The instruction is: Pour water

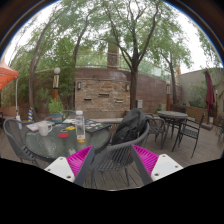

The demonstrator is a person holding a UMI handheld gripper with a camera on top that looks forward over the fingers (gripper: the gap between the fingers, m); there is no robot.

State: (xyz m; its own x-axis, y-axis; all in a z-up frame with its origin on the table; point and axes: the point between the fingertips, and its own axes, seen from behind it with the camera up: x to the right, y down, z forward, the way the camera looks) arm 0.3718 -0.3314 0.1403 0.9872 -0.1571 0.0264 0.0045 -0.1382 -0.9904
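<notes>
A clear plastic bottle (80,126) with an orange label stands upright on a round glass table (55,143), ahead and to the left of my fingers. Left of the bottle on the same table sits a white jug-like vessel (44,127). My gripper (112,160) is open, its magenta pads (79,156) spread wide with nothing held. Between and just beyond the fingers rises the back of a dark metal chair (121,138). The bottle is well out of reach, past the left finger.
Metal chairs (16,135) ring the glass table. A second table with chairs (175,118) stands to the right. A brick wall with a fireplace (104,94) and trees close the patio behind. Paved floor lies below.
</notes>
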